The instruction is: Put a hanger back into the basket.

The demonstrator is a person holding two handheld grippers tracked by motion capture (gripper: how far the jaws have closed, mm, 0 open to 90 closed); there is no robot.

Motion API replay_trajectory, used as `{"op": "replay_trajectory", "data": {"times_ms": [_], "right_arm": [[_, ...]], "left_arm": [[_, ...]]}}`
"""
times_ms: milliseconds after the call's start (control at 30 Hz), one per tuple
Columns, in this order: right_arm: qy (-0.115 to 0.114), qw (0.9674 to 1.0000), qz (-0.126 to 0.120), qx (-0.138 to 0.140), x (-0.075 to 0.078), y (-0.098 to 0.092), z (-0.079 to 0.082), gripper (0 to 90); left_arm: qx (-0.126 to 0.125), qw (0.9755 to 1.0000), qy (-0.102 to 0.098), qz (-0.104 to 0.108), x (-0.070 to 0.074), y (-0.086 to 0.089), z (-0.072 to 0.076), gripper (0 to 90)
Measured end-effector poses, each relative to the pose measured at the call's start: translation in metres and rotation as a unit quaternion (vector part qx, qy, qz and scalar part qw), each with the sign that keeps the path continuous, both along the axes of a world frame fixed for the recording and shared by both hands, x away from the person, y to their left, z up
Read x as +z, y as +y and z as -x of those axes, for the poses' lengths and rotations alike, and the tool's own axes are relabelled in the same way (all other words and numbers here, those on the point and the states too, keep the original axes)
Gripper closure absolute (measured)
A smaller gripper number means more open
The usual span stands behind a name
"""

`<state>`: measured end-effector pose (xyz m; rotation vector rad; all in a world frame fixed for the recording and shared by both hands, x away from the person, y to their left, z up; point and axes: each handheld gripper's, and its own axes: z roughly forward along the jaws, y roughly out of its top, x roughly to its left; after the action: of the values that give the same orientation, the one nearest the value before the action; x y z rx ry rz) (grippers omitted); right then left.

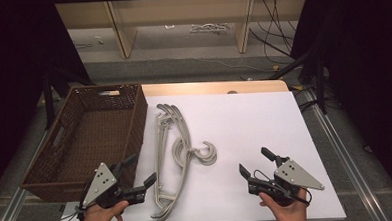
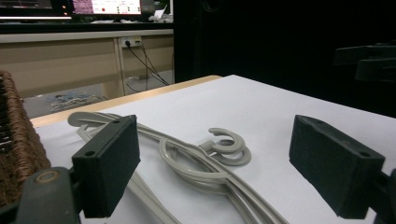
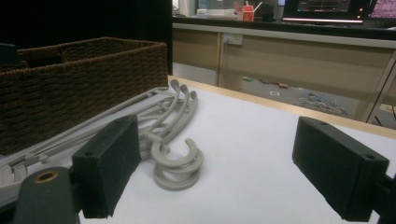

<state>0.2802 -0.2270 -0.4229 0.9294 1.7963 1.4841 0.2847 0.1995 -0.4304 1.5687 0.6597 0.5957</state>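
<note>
Both grippers [image 1: 141, 170] [image 1: 253, 160] wide apart, empty, flanking grey hangers [image 1: 173, 156]; wicker basket [image 1: 129, 126] beside left.

Even overhead light on the white counter [image 1: 245, 133], dark surroundings at both sides, soft shadows under the pale grey plastic hangers [image 1: 173, 156] between the jaws, near jaws slightly blurred, no glare

The stacked hangers [image 2: 196, 163] run off the left gripper view's bottom edge, and how many lie there is unclear, while the basket [image 2: 18, 140] is cut by its left edge.
</note>
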Motion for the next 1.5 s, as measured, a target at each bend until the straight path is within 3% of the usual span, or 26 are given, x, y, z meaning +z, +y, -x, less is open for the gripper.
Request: {"op": "replay_trajectory", "data": {"times_ms": [133, 233, 300, 533, 633, 667, 800, 1000, 1067, 1133, 1333, 1467, 1500], "right_arm": [[0.003, 1.0000, 0.001, 0.000, 0.000, 0.000, 0.000, 16.5], [-0.006, 1.0000, -0.006, -0.002, -0.001, 0.001, -0.001, 16.6], [0.001, 1.0000, 0.001, -0.004, -0.001, 0.000, 0.000, 16.6], [0.004, 1.0000, 0.002, -0.002, -0.001, 0.000, 0.000, 16.6], [0.004, 1.0000, 0.002, -0.001, -0.001, 0.000, 0.000, 16.6], [0.003, 1.0000, 0.002, -0.002, -0.001, 0.000, 0.000, 16.6], [0.003, 1.0000, 0.002, -0.002, -0.001, 0.000, 0.000, 16.6], [0.003, 1.0000, 0.002, 0.001, -0.002, 0.001, 0.000, 16.6], [0.005, 1.0000, 0.002, -0.002, -0.003, 0.002, 0.000, 16.6], [0.006, 1.0000, 0.004, 0.002, -0.003, 0.002, -0.001, 16.6], [0.006, 1.0000, 0.000, -0.001, -0.005, 0.002, -0.003, 16.2], [0.014, 0.9999, 0.008, -0.005, -0.004, 0.000, -0.002, 16.1], [0.015, 0.9998, 0.008, -0.004, -0.005, 0.000, -0.002, 15.9]], "left_arm": [[-0.006, 0.9998, 0.011, -0.013, -0.001, -0.003, 0.001, 16.0], [-0.008, 0.9997, 0.022, -0.012, -0.002, -0.004, 0.002, 15.8], [-0.010, 0.9994, 0.030, -0.011, -0.002, -0.005, 0.001, 15.8], [-0.025, 0.9987, 0.038, -0.023, -0.003, -0.011, 0.000, 15.6], [-0.029, 0.9988, 0.037, -0.015, -0.004, -0.014, -0.001, 15.6], [-0.025, 0.9987, 0.037, -0.023, -0.003, -0.014, 0.000, 15.6], [-0.024, 0.9988, 0.037, -0.023, -0.003, -0.015, -0.001, 15.6], [-0.026, 0.9978, 0.053, -0.028, -0.003, -0.021, -0.004, 15.7], [-0.021, 0.9971, 0.061, -0.039, -0.002, -0.025, -0.006, 15.8], [-0.013, 0.9947, 0.083, -0.059, 0.000, -0.029, -0.009, 16.0], [-0.012, 0.9910, 0.104, -0.084, 0.010, -0.043, -0.016, 16.6], [-0.017, 0.9888, 0.120, -0.087, 0.015, -0.053, -0.023, 16.4], [-0.027, 0.9882, 0.130, -0.077, 0.014, -0.055, -0.024, 16.2]]}}
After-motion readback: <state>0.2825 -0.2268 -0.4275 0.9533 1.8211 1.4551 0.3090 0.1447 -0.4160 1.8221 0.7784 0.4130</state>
